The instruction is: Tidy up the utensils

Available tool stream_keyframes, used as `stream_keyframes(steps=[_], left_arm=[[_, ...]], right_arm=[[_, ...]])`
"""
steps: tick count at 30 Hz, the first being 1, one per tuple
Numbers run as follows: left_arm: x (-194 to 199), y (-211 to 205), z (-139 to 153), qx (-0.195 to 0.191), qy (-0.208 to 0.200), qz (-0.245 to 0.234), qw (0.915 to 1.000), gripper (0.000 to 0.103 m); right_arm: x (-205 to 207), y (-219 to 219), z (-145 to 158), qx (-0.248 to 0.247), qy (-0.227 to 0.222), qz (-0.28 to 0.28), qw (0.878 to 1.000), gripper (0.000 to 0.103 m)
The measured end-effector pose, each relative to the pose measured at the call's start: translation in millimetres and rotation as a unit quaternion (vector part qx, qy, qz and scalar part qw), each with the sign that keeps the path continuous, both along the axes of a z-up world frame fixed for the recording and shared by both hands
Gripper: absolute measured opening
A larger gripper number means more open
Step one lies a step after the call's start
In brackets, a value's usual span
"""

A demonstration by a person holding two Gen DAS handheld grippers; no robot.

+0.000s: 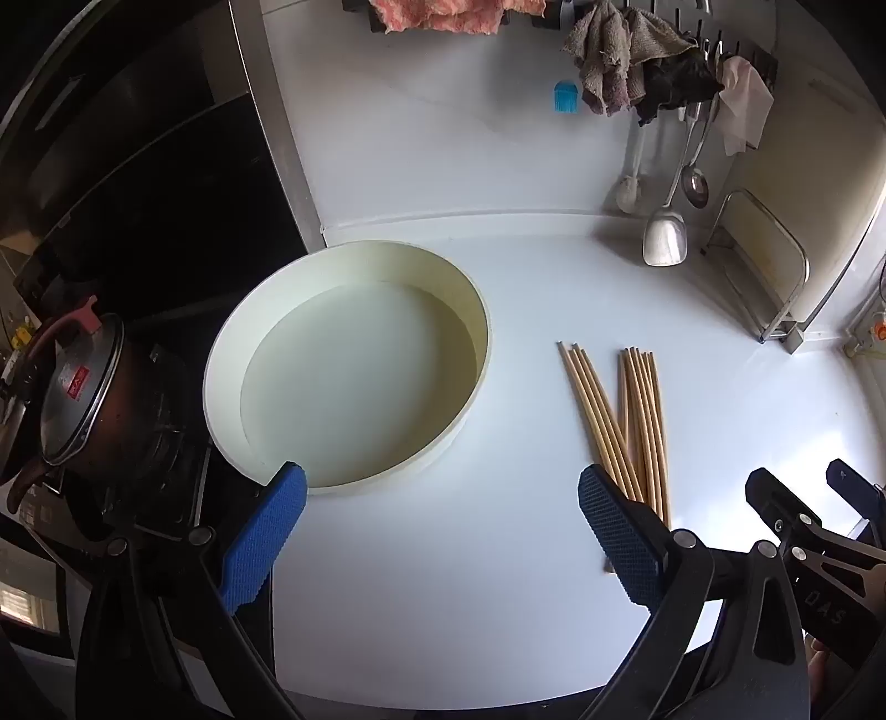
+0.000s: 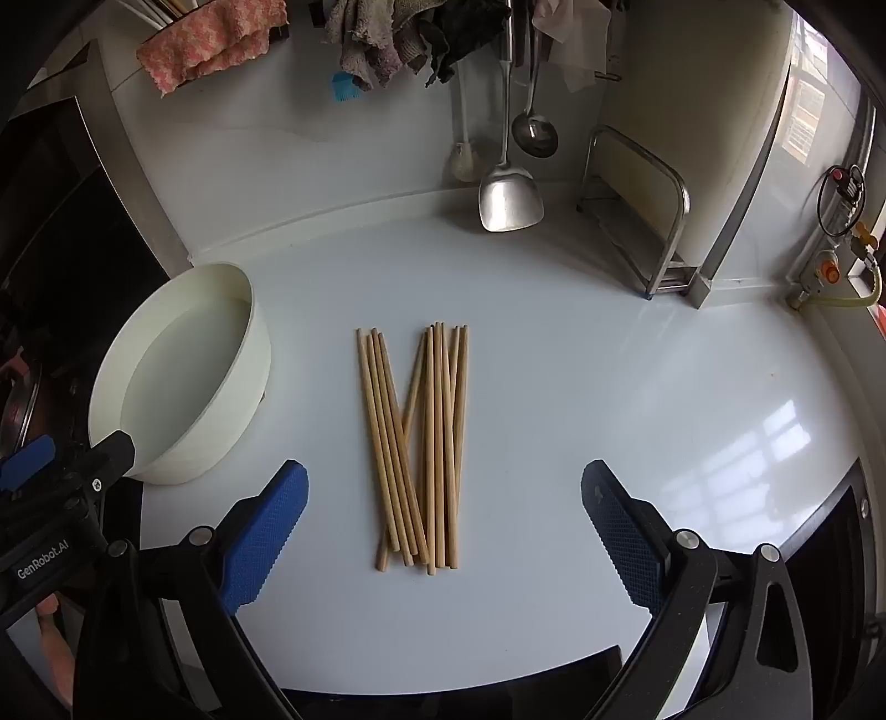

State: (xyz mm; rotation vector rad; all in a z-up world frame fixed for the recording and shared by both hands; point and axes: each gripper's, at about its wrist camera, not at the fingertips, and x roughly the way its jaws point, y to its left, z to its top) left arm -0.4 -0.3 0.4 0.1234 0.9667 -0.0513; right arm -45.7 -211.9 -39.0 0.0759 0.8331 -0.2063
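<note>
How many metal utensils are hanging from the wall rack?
2 visible: a spatula hanging lowest, its blade near the counter, and a ladle just right of it, higher up. The cloths on the rack may hide others.

The white countertop (image 2: 581,387) carries loose chopsticks (image 2: 421,443) beside a cream basin (image 2: 232,399).

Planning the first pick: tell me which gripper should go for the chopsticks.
Right. The chopsticks lie centred between the open right gripper fingers. The left gripper, also open, faces bare counter beside the white bowl, with the chopsticks off to its right.
</note>
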Motion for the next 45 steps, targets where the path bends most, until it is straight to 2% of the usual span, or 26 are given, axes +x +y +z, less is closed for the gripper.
stream_keyframes(steps=[45], left_arm=[[3.4, 3.6, -1.4, -0.003, 0.008, 0.002, 1.0, 0.097]], right_arm=[[3.5, 0.3, 3.5, 0.002, -0.002, 0.0, 1.0, 0.095]])
